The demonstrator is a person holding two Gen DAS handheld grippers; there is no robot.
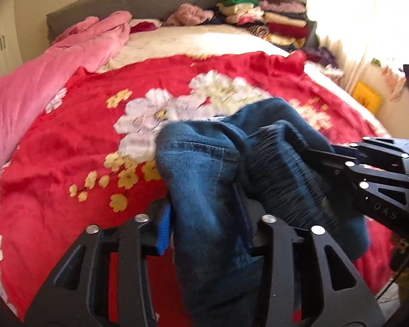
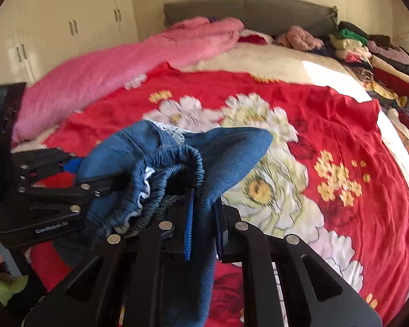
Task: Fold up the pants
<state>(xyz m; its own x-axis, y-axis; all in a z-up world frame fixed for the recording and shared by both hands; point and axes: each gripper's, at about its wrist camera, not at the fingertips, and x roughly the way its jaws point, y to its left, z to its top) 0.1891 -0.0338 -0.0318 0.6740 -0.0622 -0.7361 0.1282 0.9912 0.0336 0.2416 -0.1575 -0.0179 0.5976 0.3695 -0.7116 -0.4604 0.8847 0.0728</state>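
My left gripper (image 1: 207, 226) is clamped on a fold of the blue denim pants (image 1: 204, 179), the cloth bunched between its blue-padded fingers (image 1: 165, 229) and hanging down past them. My right gripper (image 2: 204, 226) is likewise clenched on the pants (image 2: 226, 150), pinching a thickness of denim just beside the elastic waistband (image 2: 177, 163), which loops toward the left gripper (image 2: 51, 190). Both tools hold the garment close together, lifted off the bedding; in the left wrist view the right gripper (image 1: 324, 160) enters from the right edge and meets the same bunch of cloth. Below lies a red blanket (image 1: 95, 125) with large white and yellow flowers, spread across a bed. A pink quilt (image 2: 117, 73) runs along the bed's far left side, and a cream cover (image 2: 272, 60) shows beyond the red one, up to a grey headboard (image 2: 245, 8). Stacks of folded clothes (image 1: 261, 19) sit at the head corner near a bright window; cream cupboard doors (image 2: 73, 27) stand on the opposite wall. Both views are motion-blurred, so seams and the pants' legs are hard to separate. The lower part of the garment is cut off below my fingers, and I cannot tell how it hangs.
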